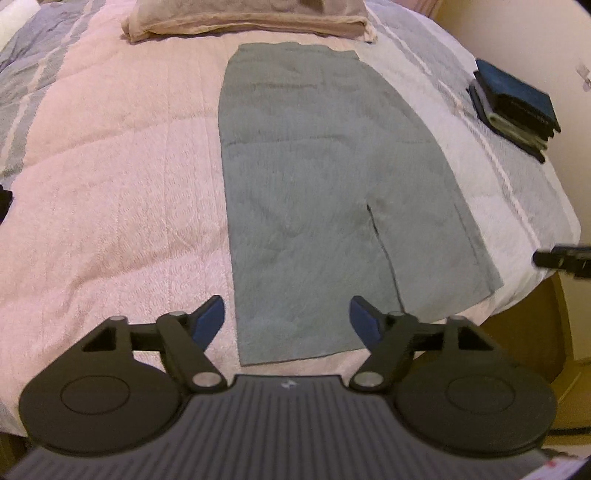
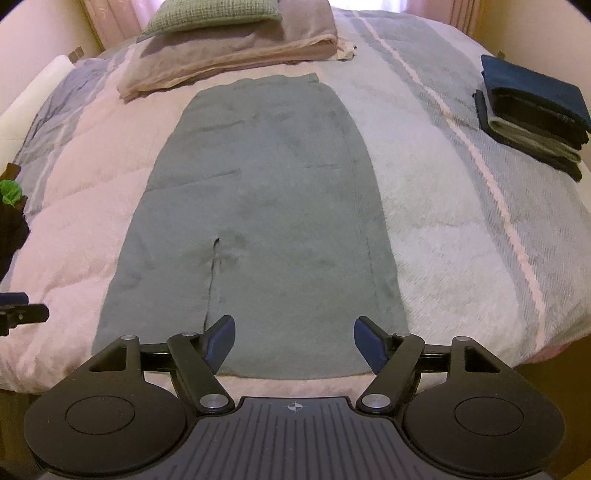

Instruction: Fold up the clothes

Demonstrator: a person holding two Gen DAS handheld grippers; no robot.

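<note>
A grey-green skirt point(image 1: 317, 184) point(image 2: 258, 206) lies flat and lengthwise on the bed, waistband far, hem near, with a short slit running up from the hem. My left gripper point(image 1: 287, 317) hovers open above the hem's left part, nothing between its blue pads. My right gripper point(image 2: 294, 341) hovers open above the hem's right part, also empty. The tip of the right gripper point(image 1: 565, 258) shows at the right edge of the left wrist view. The left gripper's tip point(image 2: 22, 314) shows at the left edge of the right wrist view.
The bed has a pink, grey and white striped quilt point(image 1: 110, 166) point(image 2: 461, 221). A stack of folded dark clothes point(image 1: 513, 107) point(image 2: 532, 110) sits on the right side. Pillows point(image 1: 251, 18) point(image 2: 229, 48) lie at the head. Dark and green items point(image 2: 11, 214) rest at the left edge.
</note>
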